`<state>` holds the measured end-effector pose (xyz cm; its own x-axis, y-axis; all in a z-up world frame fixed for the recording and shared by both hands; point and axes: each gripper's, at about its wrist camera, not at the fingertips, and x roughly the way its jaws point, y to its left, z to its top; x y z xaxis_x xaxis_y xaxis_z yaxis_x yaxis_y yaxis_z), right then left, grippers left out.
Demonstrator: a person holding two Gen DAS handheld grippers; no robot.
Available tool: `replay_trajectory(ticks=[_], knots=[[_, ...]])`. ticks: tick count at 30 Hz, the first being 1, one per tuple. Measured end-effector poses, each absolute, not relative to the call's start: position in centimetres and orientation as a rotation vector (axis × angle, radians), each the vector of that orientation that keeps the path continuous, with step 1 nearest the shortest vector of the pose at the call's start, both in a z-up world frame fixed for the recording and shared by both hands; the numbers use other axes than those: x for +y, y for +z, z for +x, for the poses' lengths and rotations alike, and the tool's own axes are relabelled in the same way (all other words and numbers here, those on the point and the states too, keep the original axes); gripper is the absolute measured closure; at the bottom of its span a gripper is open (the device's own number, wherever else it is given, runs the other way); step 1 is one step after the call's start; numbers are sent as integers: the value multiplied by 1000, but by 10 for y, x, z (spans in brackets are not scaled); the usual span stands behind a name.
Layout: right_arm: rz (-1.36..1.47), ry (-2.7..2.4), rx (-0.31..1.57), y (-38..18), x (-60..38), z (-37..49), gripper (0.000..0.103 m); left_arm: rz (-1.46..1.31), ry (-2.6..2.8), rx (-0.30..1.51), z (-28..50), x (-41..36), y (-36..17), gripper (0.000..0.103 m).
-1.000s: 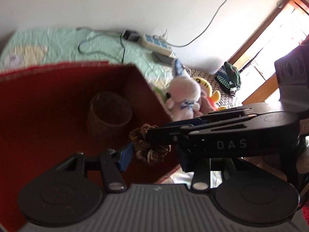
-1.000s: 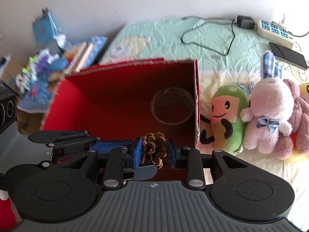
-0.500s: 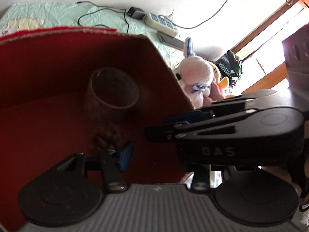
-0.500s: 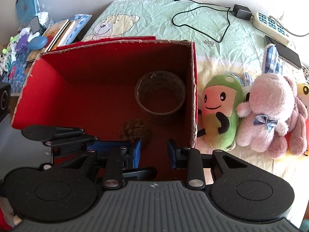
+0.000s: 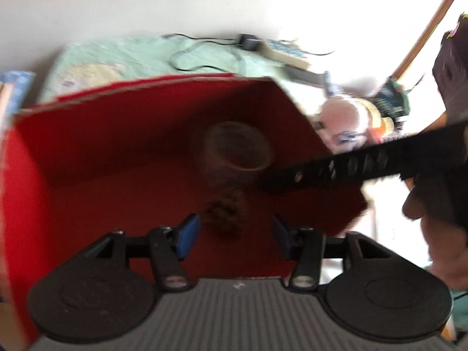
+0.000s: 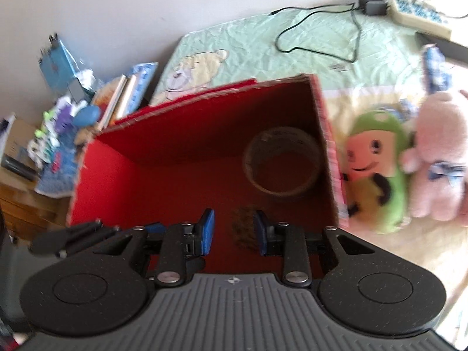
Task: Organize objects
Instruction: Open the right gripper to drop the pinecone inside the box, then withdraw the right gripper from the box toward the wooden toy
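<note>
Lying loose in red box point(image 6: 181, 158): pine cone point(image 6: 243, 228).

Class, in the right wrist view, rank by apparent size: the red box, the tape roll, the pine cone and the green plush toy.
1. red box
2. green plush toy
3. tape roll, near the plush in size
4. pine cone, partly hidden

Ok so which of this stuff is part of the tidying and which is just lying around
Job:
- red box
- pine cone on the box floor
- tape roll in the box
- plush toys beside the box, probably next

Lying about:
- power strip
- charger cable
- books
</note>
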<state>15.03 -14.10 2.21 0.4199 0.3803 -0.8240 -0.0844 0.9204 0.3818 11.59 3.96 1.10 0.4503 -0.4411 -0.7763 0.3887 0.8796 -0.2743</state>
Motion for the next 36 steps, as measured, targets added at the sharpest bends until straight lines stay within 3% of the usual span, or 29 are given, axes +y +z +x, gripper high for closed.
replay_trajectory(ticks=[7, 12, 16, 18, 20, 33, 36], knots=[[392, 323, 1219, -9, -107, 181, 71, 33, -307, 980, 114, 57, 10, 45], [343, 243, 1289, -22, -101, 186, 72, 45, -233, 1017, 117, 64, 3, 35], [233, 157, 1256, -12, -106, 179, 70, 49, -198, 1039, 123, 65, 1, 31], [211, 128, 1244, -10, -110, 176, 74, 56, -190, 1042, 125, 62, 1, 31], [231, 141, 1239, -6, -113, 171, 69, 73, -185, 1047, 126, 57, 2, 30], [282, 175, 1040, 26, -137, 113, 68, 149, -138, 1014, 119, 35, 15, 29], [273, 174, 986, 33, -144, 99, 63, 143, -115, 1001, 112, 33, 21, 29]])
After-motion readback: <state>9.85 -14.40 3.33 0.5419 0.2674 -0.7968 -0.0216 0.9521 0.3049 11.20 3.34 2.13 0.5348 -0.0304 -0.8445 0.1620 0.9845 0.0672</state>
